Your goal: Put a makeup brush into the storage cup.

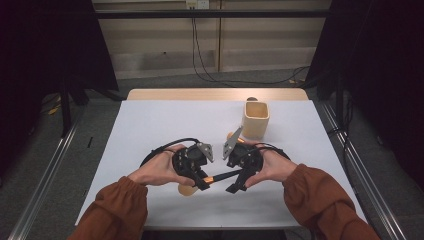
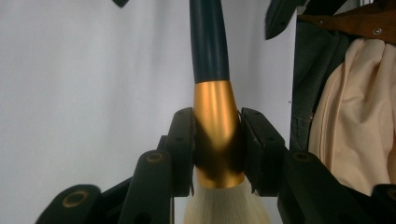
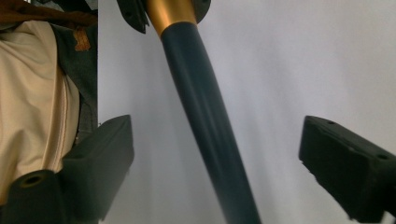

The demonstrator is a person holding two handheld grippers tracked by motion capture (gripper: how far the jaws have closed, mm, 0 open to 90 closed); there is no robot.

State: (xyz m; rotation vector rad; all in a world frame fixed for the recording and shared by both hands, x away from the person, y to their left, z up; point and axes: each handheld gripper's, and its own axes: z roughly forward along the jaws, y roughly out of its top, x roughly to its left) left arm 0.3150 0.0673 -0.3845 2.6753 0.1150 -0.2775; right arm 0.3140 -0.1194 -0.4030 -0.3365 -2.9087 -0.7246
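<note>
- The left gripper (image 1: 202, 181) sits near the front middle of the white worktop (image 1: 150, 120), held in the person's left hand (image 1: 157, 170), its jaws pointing toward four o'clock in the high view.
- Its jaws are pinched on the gold collar of a makeup brush (image 2: 217, 126); in the left gripper view the collar fills the gap between the two black pads, the pale bristles spread out toward six o'clock below them, and the dark handle runs off toward twelve.
- In the high view the brush lies almost level between the two grippers, bristles at about seven o'clock from the left gripper, handle reaching toward three o'clock.
- The right gripper (image 1: 239, 184), in the right hand (image 1: 272, 167), stands spread wide; in the right gripper view the dark handle passes between its jaws, clear of both pads as far as I can make out.
- A cream cup (image 1: 255, 119) stands upright at about one o'clock from the grippers, well apart from them.
- Something small and orange lies just beside the cup's base; too hidden to name.
</note>
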